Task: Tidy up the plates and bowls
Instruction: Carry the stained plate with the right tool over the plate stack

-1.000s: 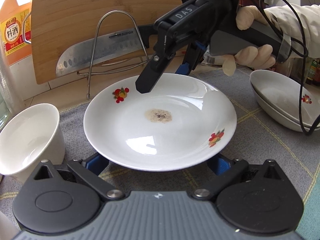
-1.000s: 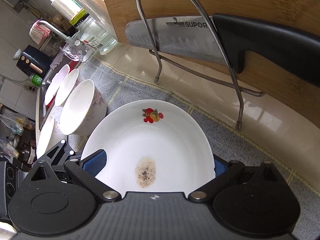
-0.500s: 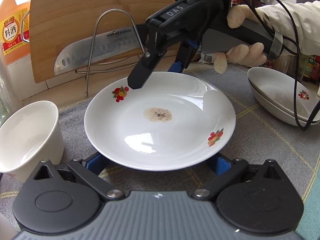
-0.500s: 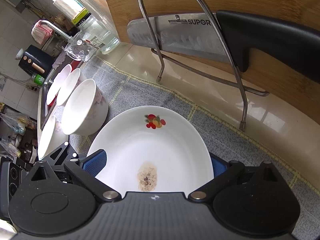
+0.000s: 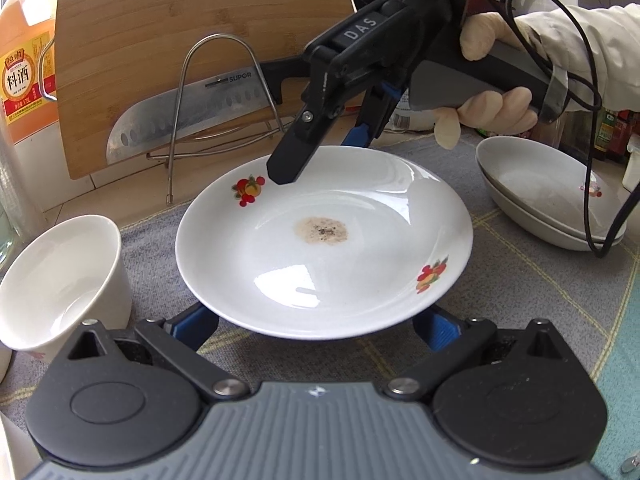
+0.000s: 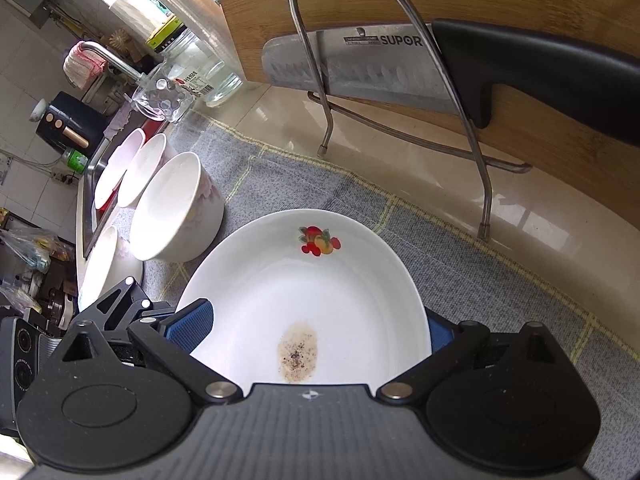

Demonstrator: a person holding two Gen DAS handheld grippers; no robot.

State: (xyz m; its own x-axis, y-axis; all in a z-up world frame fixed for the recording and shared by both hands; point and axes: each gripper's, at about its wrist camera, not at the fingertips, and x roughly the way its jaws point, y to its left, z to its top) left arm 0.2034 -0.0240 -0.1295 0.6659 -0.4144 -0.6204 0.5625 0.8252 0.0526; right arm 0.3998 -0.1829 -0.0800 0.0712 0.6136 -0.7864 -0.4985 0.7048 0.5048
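**Plate sitting between two claws, right claw reaching over its far rim**

The plate [image 5: 324, 240], white with fruit prints and a brownish speckled stain at its centre, is lying flat on the grey cloth [image 5: 520, 280] that covers the tabletop. It is sitting directly ahead of the left claw [image 5: 320, 324], its near rim overhanging the gap between the two blue pads, which are spread wide and passing under the rim on either side without pinching it. The plate is round, so no long axis is steering the grasp; what matters is the rim.

From the opposite side, the right claw [image 5: 320, 156] is angling down over the far rim, one black finger [image 5: 292, 160] hovering just above the rim beside the fruit print. In the right wrist view the plate [image 6: 312, 292] is filling the space between that claw's parted pads, so it too is standing open and holding nothing; whether the lower finger is already touching the plate's underside I cannot tell. Both claws are about equally close, each facing one edge.

To the left claw's left, a white bowl [image 5: 60, 276] is standing just beside the plate. To its right and farther off, two stacked plates [image 5: 540, 200] are resting well apart, probably the place this plate is bound for. Beyond the plate, a wire rack [image 5: 224, 80] is carrying a knife [image 5: 180, 116] against a cutting board [image 5: 180, 20].
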